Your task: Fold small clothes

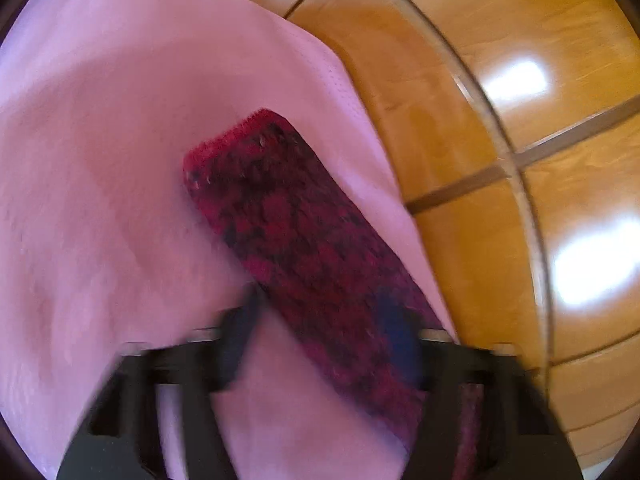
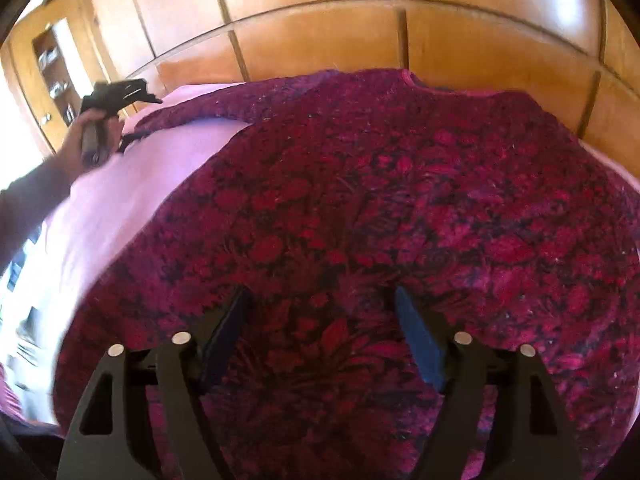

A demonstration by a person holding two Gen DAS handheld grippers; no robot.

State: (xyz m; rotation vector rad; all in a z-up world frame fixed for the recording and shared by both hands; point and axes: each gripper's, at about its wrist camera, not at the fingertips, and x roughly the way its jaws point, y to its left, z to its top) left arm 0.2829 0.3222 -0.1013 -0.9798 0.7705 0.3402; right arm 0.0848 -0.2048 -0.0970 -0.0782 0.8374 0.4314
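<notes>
R wrist view gives me the whole sweater: 1 dark red/magenta floral knit, spread flat on 1 pink cloth, neckline up at 12 o'clock, one sleeve running out to 10 o'clock. The L wrist view doesn't show the body at all, only that sleeve as a strip going from cuff near centre down to 5 o'clock across the pink cloth.

R gripper hovers over the lower body of the sweater, jaws wide apart, nothing between them but fabric underneath; can't tell if the tips touch it. L gripper is motion-blurred in its own view; jaws look spread, sleeve passing between and under the right-hand finger, grip can't be confirmed. From the R view I see the L gripper at 10 o'clock, held in the person's hand, right by the sleeve end, too small to read the jaws.

Wood panelling behind at 12 o'clock; in the L view wood panels fill the 3 o'clock side. Sweater hem cut off at 6 o'clock by the gripper. Right sleeve not made out.
</notes>
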